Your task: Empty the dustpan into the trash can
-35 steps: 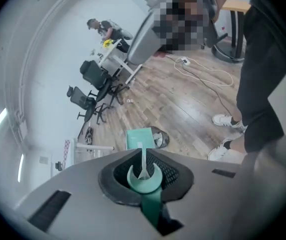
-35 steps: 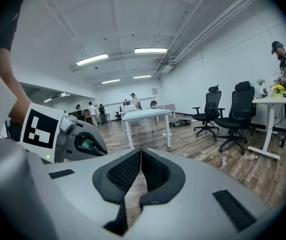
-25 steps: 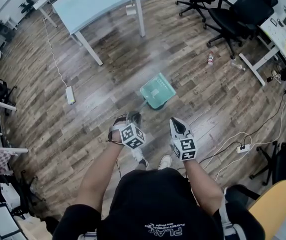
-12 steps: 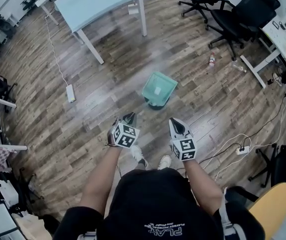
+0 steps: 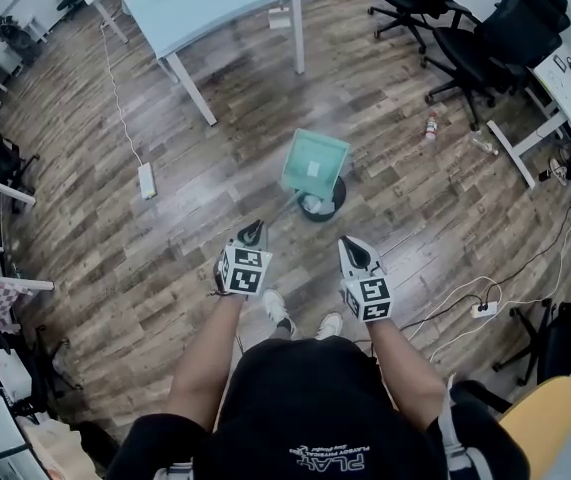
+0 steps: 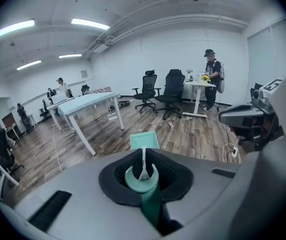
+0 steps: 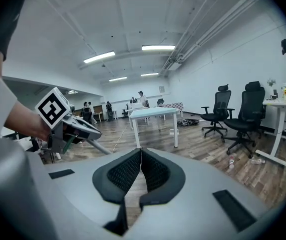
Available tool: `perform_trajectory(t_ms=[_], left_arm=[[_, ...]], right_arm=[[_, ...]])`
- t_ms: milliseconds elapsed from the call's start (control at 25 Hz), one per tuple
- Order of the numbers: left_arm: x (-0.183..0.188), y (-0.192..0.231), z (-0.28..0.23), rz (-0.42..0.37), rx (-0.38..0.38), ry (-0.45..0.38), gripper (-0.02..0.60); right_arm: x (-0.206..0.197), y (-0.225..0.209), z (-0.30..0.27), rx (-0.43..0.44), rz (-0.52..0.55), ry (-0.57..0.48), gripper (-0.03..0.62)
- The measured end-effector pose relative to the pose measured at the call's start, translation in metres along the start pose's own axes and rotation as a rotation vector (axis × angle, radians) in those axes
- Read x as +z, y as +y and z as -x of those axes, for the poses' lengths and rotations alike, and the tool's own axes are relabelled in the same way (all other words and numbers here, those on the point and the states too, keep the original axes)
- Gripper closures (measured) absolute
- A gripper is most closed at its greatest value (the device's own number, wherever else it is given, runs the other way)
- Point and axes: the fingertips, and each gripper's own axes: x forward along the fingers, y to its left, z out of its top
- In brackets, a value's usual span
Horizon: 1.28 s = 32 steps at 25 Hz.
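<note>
Dustpan point(image 5: 315, 158) over the trash can point(image 5: 337, 200) ahead
Left gripper point(image 5: 252, 231) clamped on the handle point(image 6: 150, 199); a wobble could dump wide of the can.

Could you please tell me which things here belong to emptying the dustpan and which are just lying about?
For the job:
- dustpan, held over the trash can
- left gripper, shut on the dustpan's handle

Just lying about:
- bottle
- power strip
- table
- office chairs
</note>
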Motion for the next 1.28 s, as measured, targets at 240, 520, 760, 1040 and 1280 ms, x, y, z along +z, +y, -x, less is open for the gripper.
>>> perform_trajectory(t_ms=[240, 520, 760, 1040, 1280], left_arm=[[-0.005, 0.023, 0.013, 0.078, 0.049, -0.021, 0.541], [-0.030, 0.058, 0.017, 0.171, 0.121, 0.005, 0.541], [-0.046, 0.075, 0.020, 0.200, 0.169, 0.039, 0.545], [-0.080, 0.090, 0.009, 0.266, 0.199, 0.114, 0.545], [-0.116, 0.094, -0.004, 0.322, 0.190, 0.196, 0.545]], right_arm=[[0.003, 0.013, -0.008, 0.021, 0.013, 0.001, 0.569], [0.006, 0.026, -0.023, 0.053, 0.027, 0.011, 0.569], [0.003, 0.039, -0.035, 0.079, 0.041, 0.027, 0.569], [-0.003, 0.046, -0.049, 0.105, 0.048, 0.061, 0.569], [-0.011, 0.053, -0.063, 0.121, 0.053, 0.092, 0.569]])
